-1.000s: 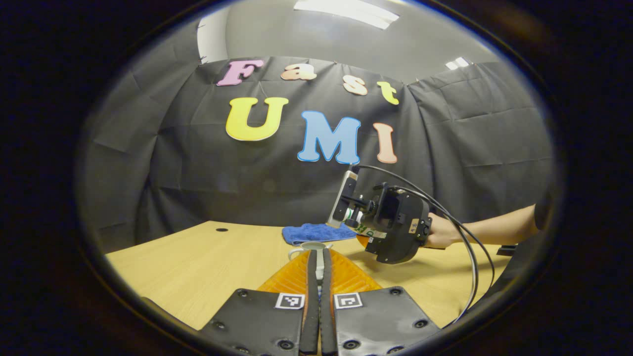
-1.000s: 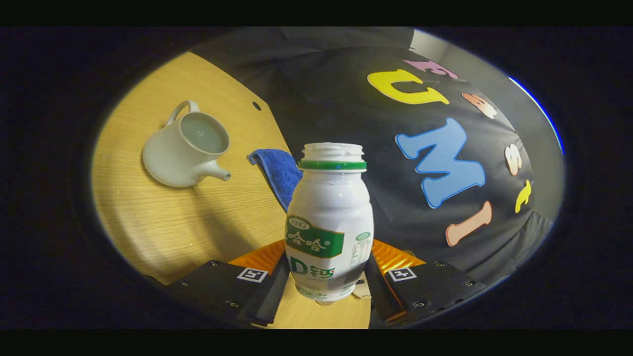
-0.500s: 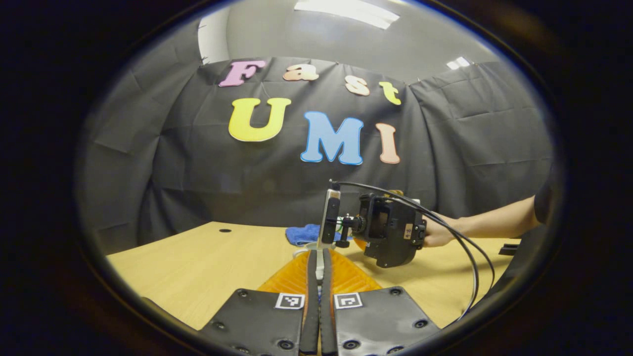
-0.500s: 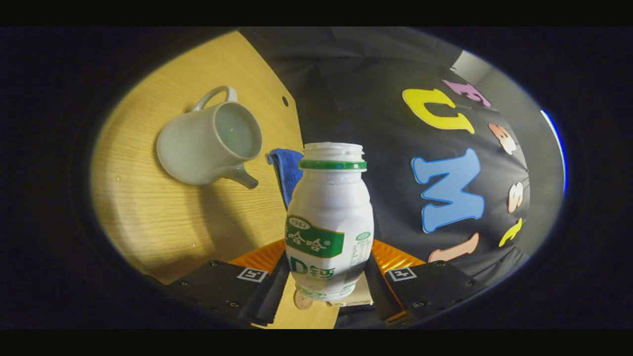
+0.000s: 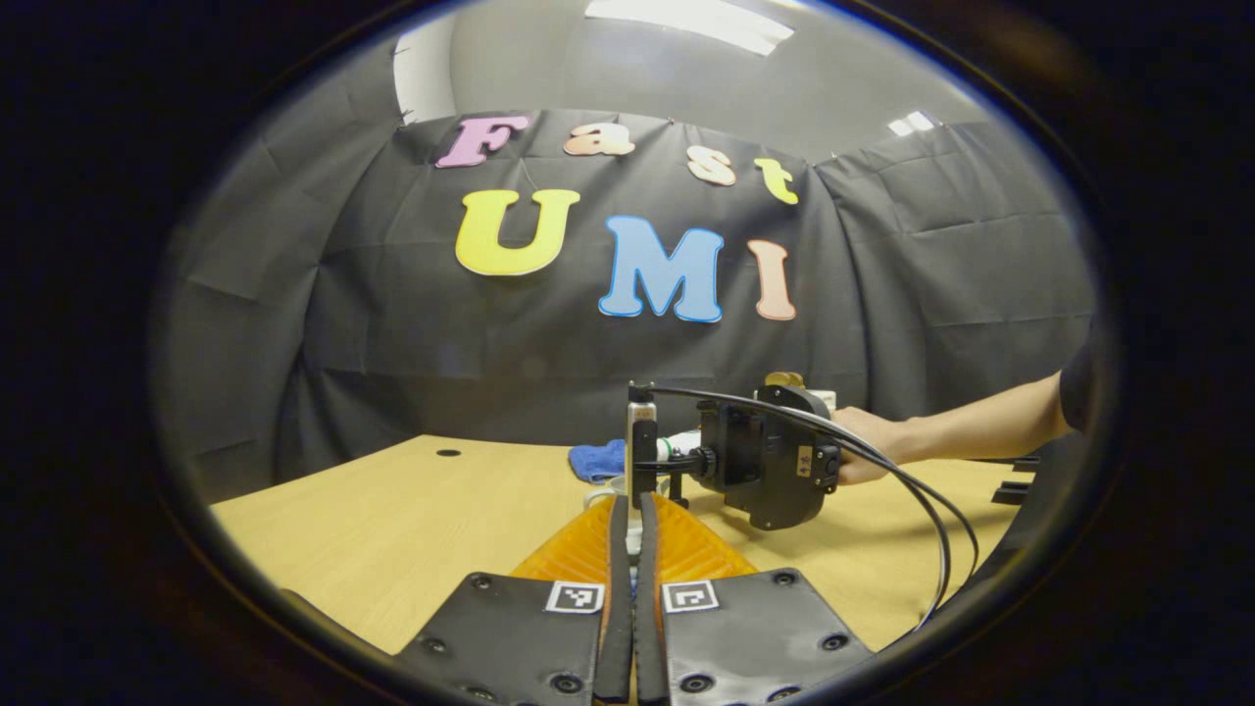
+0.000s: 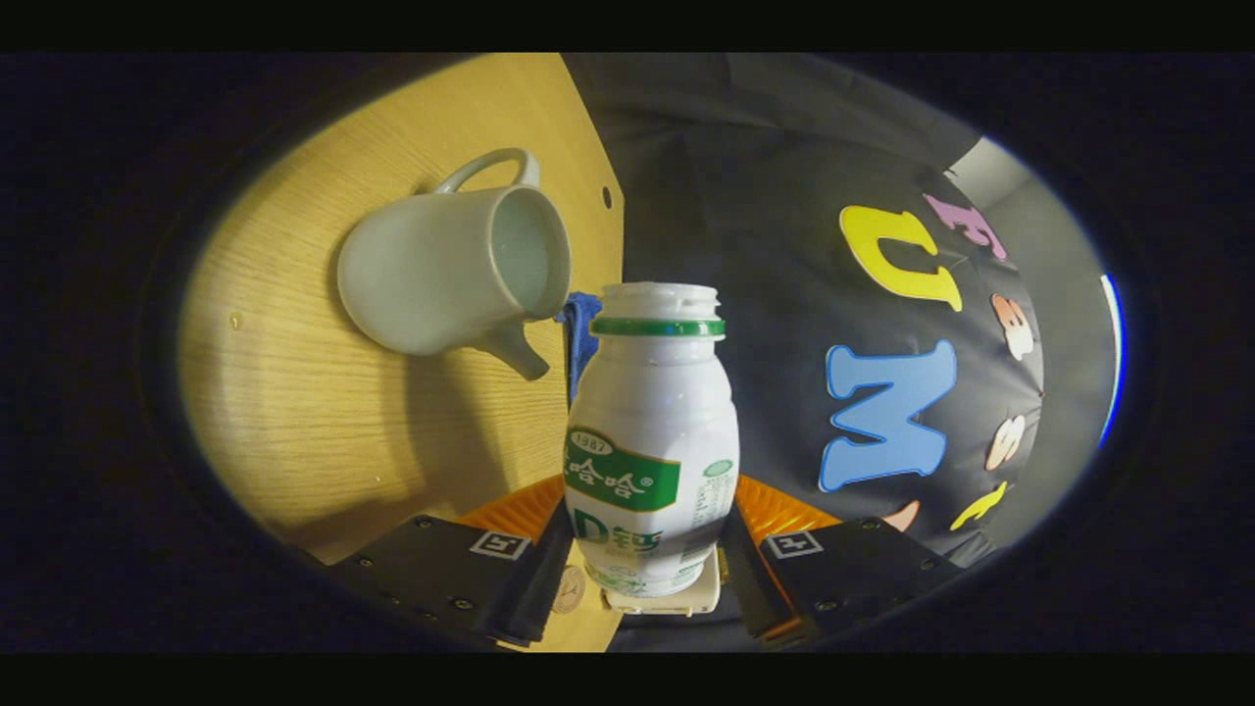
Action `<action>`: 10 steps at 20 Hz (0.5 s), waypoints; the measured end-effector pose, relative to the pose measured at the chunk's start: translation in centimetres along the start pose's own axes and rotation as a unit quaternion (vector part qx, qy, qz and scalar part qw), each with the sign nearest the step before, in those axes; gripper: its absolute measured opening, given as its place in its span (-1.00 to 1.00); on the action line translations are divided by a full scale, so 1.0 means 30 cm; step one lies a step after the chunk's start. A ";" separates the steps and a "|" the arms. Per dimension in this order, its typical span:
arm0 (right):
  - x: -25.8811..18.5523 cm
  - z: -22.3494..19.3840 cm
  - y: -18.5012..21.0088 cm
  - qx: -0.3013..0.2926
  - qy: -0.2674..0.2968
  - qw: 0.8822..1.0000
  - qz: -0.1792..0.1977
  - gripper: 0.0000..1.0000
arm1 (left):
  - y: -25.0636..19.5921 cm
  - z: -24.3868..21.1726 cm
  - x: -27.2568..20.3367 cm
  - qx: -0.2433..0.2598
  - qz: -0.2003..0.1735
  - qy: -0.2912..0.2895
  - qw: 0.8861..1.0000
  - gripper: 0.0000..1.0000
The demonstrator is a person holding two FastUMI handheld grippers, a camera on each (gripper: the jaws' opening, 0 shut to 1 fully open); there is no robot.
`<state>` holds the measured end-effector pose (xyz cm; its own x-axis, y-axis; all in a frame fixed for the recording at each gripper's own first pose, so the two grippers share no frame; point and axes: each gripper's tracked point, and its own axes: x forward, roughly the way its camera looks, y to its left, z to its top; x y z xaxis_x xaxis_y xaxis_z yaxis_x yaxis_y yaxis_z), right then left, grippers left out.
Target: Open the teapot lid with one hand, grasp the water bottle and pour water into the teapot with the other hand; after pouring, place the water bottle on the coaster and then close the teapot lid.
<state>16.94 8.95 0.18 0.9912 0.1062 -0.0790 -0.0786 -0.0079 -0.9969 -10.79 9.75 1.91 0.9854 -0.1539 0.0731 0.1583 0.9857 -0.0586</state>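
Right gripper point(image 6: 642, 574) jaws grip bottle point(image 6: 652, 441); left gripper point(image 5: 627, 520) jaws closed, contents hidden.

So there's a light wooden table point(image 5: 392, 529) with a small dark round hole point(image 5: 448, 454) near its far edge, and a crumpled blue cloth point(image 5: 596, 459) lying on it toward the back. Bright ceiling light panels point(image 5: 691, 20) overhead.

A light wood-grain table point(image 5: 392, 520) is seen, with a small dark hole near its far edge. Creased black cloth point(image 5: 931, 255) is hung behind it as the wall — a grey ceiling above, lit by panel lights point(image 5: 686, 18).
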 end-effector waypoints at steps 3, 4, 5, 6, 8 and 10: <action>0.007 0.010 -0.019 -0.032 -0.003 0.999 -0.012 0.45 | 0.005 -0.001 0.001 0.000 0.000 0.001 1.000 -0.77; 0.006 0.013 -0.026 -0.040 -0.005 0.999 -0.016 0.45 | 0.004 -0.002 0.003 0.000 0.000 0.001 1.000 -0.78; 0.005 0.019 -0.034 -0.049 -0.007 0.999 -0.020 0.45 | 0.006 0.001 0.003 0.000 0.001 0.001 1.000 -0.78; 0.004 0.022 -0.043 -0.056 -0.009 0.998 -0.025 0.45 | 0.011 -0.002 0.003 0.000 0.001 0.001 1.000 -0.78; 0.006 0.024 -0.054 -0.066 -0.009 0.997 -0.030 0.45 | 0.009 0.002 0.001 0.000 0.001 0.000 1.000 -0.85; 0.004 0.023 -0.064 -0.077 -0.009 0.996 -0.032 0.45 | 0.009 0.005 0.000 0.002 0.001 -0.001 1.000 -0.85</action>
<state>17.13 9.67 2.08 0.9916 0.1286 -0.0162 0.0036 -0.1524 -0.9883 -10.74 10.03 2.05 0.9857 -0.1510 0.0749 0.1552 0.9864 -0.0546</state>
